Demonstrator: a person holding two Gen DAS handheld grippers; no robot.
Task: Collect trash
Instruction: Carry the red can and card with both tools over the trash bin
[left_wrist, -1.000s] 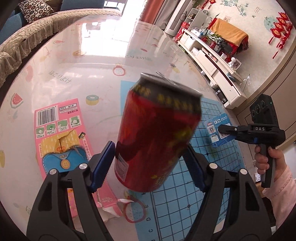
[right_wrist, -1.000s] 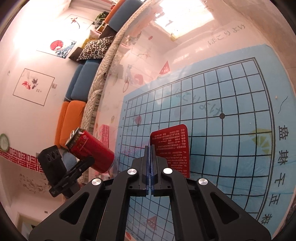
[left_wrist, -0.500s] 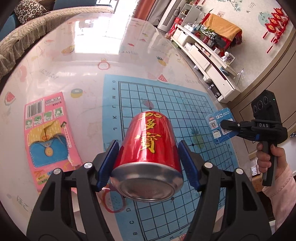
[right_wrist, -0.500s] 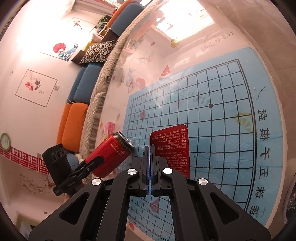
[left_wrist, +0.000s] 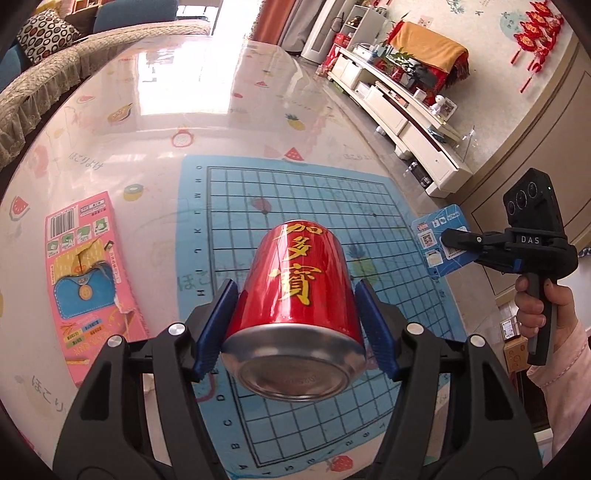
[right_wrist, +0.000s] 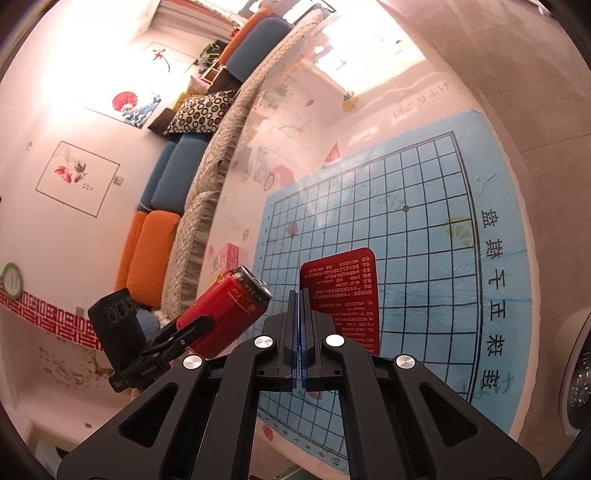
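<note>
My left gripper (left_wrist: 295, 325) is shut on a red drink can (left_wrist: 295, 295), held above the table with its silver base toward the camera. The can also shows in the right wrist view (right_wrist: 225, 317), tilted, in the left gripper (right_wrist: 192, 330). My right gripper (right_wrist: 299, 317) is shut on a flat card (right_wrist: 341, 291), red on one face and blue on the other (left_wrist: 439, 240); it shows in the left wrist view (left_wrist: 454, 242) over the table's right edge. A torn pink cardboard box (left_wrist: 88, 273) lies flat on the table at left.
A blue grid mat (left_wrist: 295, 192) covers the middle of the fruit-print table (left_wrist: 166, 122). A sofa (right_wrist: 162, 236) runs along the far side. A white TV cabinet (left_wrist: 402, 114) stands to the right. A round rim (right_wrist: 580, 373) shows at the right wrist view's right edge.
The left gripper has turned the can from upright-tilted to lying with its base toward the camera, and drawn back from the table. The right gripper holds the card and has shifted slightly.
</note>
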